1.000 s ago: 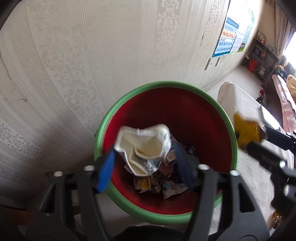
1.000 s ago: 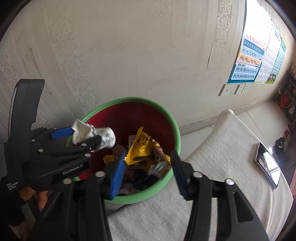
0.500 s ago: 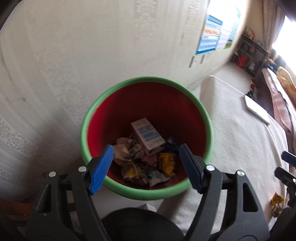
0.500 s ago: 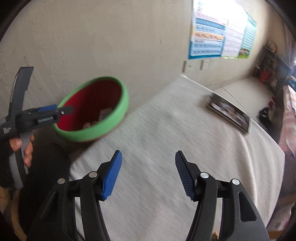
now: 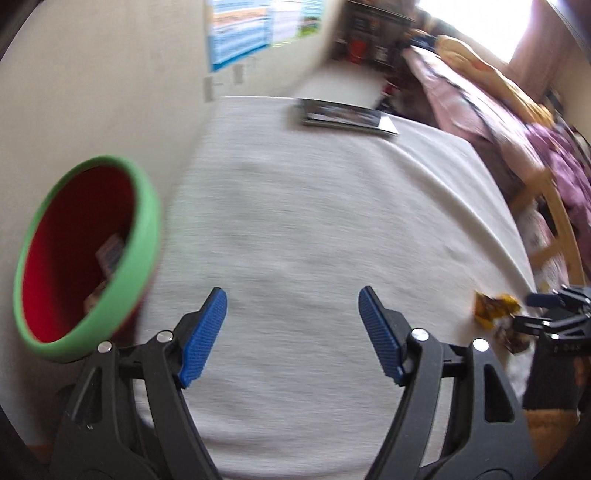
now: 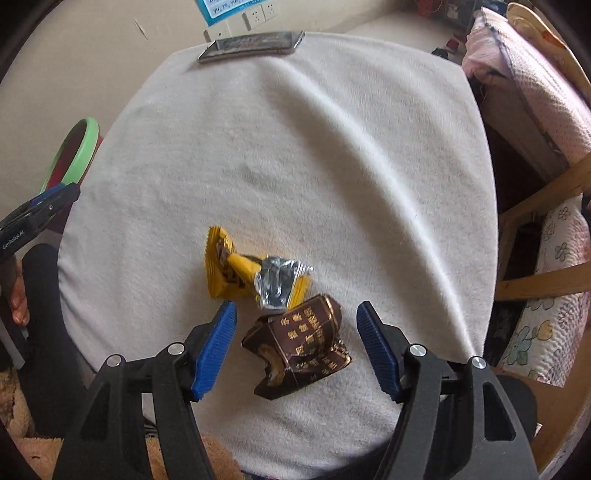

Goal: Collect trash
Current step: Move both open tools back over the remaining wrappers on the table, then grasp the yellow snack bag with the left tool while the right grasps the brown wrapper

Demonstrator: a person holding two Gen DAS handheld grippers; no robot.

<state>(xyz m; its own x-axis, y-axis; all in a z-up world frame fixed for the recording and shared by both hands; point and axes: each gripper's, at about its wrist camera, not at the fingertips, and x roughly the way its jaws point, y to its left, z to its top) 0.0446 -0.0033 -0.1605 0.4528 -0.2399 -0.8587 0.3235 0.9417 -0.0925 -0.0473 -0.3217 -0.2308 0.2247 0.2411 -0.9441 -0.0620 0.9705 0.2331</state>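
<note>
A crumpled brown wrapper with gold lettering (image 6: 299, 345) lies on the white cloth-covered table (image 6: 295, 155), and a yellow wrapper with silver foil (image 6: 255, 271) lies just beyond it. My right gripper (image 6: 295, 336) hangs over the brown wrapper with its jaws opening; the wrapper sits between the blue pads, untouched. My left gripper (image 5: 291, 332) is open and empty above bare cloth. The red bin with a green rim (image 5: 85, 254) (image 6: 72, 151) holds trash at the table's left side. The yellow wrapper (image 5: 495, 304) shows at the right in the left wrist view, beside the right gripper (image 5: 546, 310).
A phone (image 6: 251, 44) (image 5: 347, 118) lies at the table's far edge. A wooden chair with floral cushions (image 6: 546, 266) stands right of the table, with pink bedding (image 6: 532, 77) behind. A wall with a poster (image 5: 240, 33) runs along the left.
Both grippers swung away from the bin to the table. The left dropped its white paper into the bin and is empty. The right now hangs over the wrappers with wider jaws.
</note>
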